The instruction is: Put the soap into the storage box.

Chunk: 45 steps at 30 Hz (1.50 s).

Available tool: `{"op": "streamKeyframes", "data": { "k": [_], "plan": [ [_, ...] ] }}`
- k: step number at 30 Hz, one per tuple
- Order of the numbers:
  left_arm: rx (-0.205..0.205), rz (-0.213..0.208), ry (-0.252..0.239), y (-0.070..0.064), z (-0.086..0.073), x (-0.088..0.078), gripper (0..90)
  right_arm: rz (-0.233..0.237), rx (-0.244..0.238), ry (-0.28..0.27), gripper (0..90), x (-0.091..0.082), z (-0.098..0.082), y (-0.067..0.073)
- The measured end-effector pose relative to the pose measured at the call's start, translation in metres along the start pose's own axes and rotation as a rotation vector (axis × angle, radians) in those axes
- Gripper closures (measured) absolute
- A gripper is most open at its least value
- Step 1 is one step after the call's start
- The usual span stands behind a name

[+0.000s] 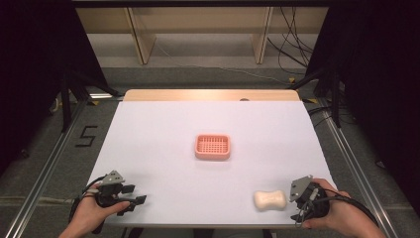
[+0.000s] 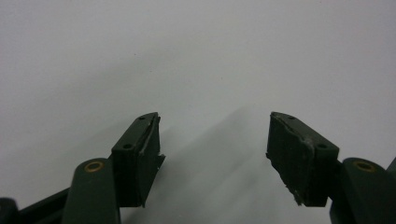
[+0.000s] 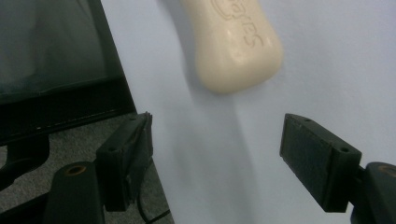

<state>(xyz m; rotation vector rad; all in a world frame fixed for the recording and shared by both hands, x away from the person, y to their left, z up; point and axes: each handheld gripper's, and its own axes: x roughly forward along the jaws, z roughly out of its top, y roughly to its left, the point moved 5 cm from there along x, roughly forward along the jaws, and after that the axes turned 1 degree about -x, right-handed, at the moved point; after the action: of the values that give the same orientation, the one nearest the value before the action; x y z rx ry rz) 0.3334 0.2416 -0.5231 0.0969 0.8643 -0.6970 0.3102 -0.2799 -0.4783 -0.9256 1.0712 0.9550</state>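
The right gripper (image 1: 292, 198) sits at the near right corner of the table (image 1: 163, 124), jaws wide apart and holding nothing, aimed at the soap (image 1: 270, 200) that lies flat just beside it. In the right gripper view the soap (image 3: 236, 44) lies a little beyond the open jaws, not yet between them, and the near table edge runs close under the left jaw. The left gripper (image 1: 133, 196) rests at the near left corner, jaws also spread and empty, over bare white surface. So nothing looks done yet: the soap is still to be gripped, lifted and probably carried to the dish (image 1: 212, 147), which stands empty mid-table, well apart from both grippers. The path from soap to dish is open, with nothing between; only the near edge crowds the grasp
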Motion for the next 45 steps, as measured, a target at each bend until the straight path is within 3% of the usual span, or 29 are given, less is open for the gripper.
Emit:
{"op": "streamKeyframes", "data": {
  "k": [2,4,8,11,13,16,18,32,35,38,41,45],
  "plan": [
    [-0.004,-0.001,-0.002,0.000,0.000,0.000,34.4,-0.010,-0.019,-0.008,26.5,-0.001,0.000,0.000],
    [-0.004,0.003,-0.013,-0.001,0.001,0.000,34.4,-0.015,0.003,-0.003,26.5,-0.002,0.001,0.001],
    [-0.004,0.005,-0.014,0.000,0.000,-0.001,34.4,-0.013,-0.003,0.001,26.5,-0.004,0.004,0.000],
    [-0.003,0.008,-0.012,0.001,0.000,-0.002,34.4,-0.008,-0.037,-0.003,26.5,-0.003,0.009,-0.002],
    [0.004,0.002,-0.014,0.000,0.000,-0.002,34.4,-0.013,-0.022,0.005,26.5,-0.004,0.012,-0.001],
    [-0.007,0.002,-0.022,-0.001,0.001,-0.001,34.4,0.015,-0.064,0.011,25.9,-0.004,0.018,-0.005],
    [-0.003,0.003,-0.022,0.000,0.001,-0.001,34.4,0.014,-0.047,0.027,25.9,-0.004,0.021,-0.004],
    [0.002,0.000,-0.016,0.000,0.001,-0.002,34.4,0.046,-0.130,0.046,25.9,0.006,0.044,-0.012],
    [0.001,-0.001,-0.018,0.000,0.001,-0.002,34.4,0.051,-0.116,0.063,25.9,0.007,0.048,-0.012],
    [-0.009,-0.007,-0.026,-0.001,0.001,-0.001,34.4,0.062,-0.132,0.061,26.0,0.010,0.052,-0.013],
    [0.002,-0.003,-0.018,0.000,0.001,-0.002,34.4,0.062,-0.111,0.079,26.0,0.012,0.054,-0.013],
    [0.002,-0.003,-0.015,0.001,0.001,-0.002,34.4,0.079,-0.161,0.070,26.0,0.016,0.059,-0.015]
  ]
}}
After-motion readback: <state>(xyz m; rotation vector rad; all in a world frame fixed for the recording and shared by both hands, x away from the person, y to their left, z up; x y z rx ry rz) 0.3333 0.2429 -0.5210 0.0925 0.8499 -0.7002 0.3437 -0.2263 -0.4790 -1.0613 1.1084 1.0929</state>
